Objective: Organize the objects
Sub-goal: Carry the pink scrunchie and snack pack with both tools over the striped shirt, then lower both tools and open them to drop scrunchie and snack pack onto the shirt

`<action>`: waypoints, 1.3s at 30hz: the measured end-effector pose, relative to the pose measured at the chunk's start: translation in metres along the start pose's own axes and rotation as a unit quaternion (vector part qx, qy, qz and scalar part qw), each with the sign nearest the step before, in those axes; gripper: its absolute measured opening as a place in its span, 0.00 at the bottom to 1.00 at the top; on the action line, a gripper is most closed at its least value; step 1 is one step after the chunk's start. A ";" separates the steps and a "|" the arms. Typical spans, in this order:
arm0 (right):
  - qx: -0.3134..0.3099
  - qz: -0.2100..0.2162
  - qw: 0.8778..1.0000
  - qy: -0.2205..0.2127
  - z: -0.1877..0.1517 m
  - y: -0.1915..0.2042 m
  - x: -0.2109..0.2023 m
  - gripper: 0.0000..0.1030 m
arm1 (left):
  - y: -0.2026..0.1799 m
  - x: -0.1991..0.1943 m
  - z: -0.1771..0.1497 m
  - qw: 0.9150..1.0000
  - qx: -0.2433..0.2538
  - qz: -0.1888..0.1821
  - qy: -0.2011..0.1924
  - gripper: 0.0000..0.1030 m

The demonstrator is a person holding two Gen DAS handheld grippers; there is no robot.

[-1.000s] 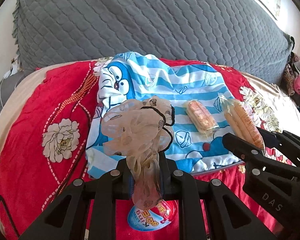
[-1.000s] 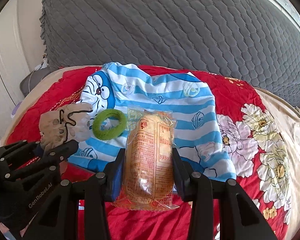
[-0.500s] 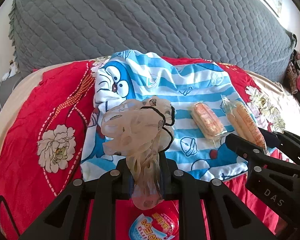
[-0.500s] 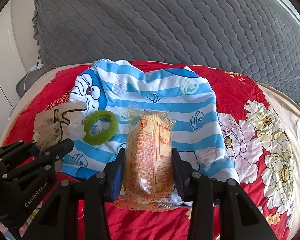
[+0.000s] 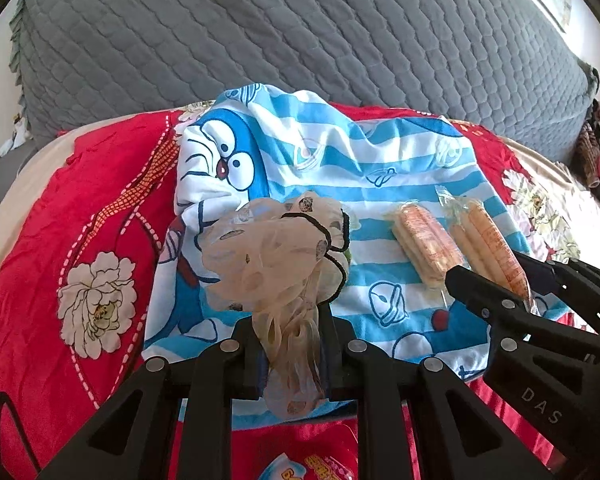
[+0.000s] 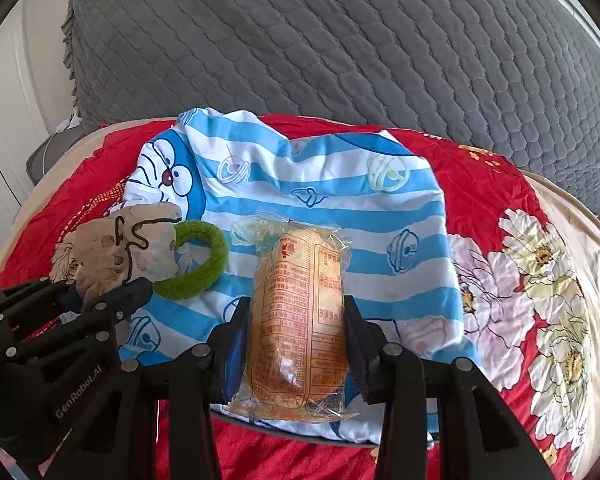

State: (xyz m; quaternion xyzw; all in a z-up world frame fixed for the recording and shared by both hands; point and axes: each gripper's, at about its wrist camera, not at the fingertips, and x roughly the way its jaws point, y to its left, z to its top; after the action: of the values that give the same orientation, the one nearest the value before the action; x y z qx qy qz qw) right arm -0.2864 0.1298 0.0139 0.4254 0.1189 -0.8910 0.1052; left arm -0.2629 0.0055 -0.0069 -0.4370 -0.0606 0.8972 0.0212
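Fingers clamped on both sides: the left gripper (image 5: 290,354) pinches a beige scrunchie (image 5: 276,256) and the right gripper (image 6: 296,344) squeezes a snack pack (image 6: 298,316), both held above the striped cloth (image 6: 324,196) mid-bed, likely to group items there. Only the right view reveals the green ring (image 6: 198,268); only the left shows a second pack (image 5: 426,242) lying on the cloth.

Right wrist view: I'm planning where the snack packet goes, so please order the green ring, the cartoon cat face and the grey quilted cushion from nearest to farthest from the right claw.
1. Green ring: left of the right claw, lying on the striped cloth.
2. Cartoon cat face: farther back, left, printed on the cloth.
3. Grey quilted cushion: farthest, behind everything.
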 end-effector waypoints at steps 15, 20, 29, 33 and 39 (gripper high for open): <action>-0.008 -0.004 1.000 0.015 0.003 0.007 0.017 0.42 | 0.003 0.014 -0.003 1.000 -0.002 0.002 0.009 0.19; -0.002 -0.005 1.000 0.020 0.005 0.004 0.024 0.42 | 0.002 0.018 -0.001 1.000 -0.001 0.003 0.010 0.19; 0.000 -0.010 1.000 0.021 0.003 0.003 0.031 0.42 | 0.003 0.029 0.000 1.000 -0.003 0.010 0.019 0.22; 0.004 -0.008 1.000 0.020 0.004 0.001 0.030 0.43 | 0.003 0.030 -0.001 1.000 -0.002 0.011 0.018 0.22; 0.008 -0.005 1.000 0.021 0.001 0.001 0.029 0.43 | 0.005 0.028 -0.001 1.000 -0.005 0.006 0.017 0.27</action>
State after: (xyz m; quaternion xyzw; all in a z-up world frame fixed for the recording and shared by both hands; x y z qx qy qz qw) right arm -0.3049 0.1264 -0.0076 0.4440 0.1161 -0.8834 0.0943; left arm -0.2792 0.0037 -0.0306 -0.4525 -0.0625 0.8894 0.0144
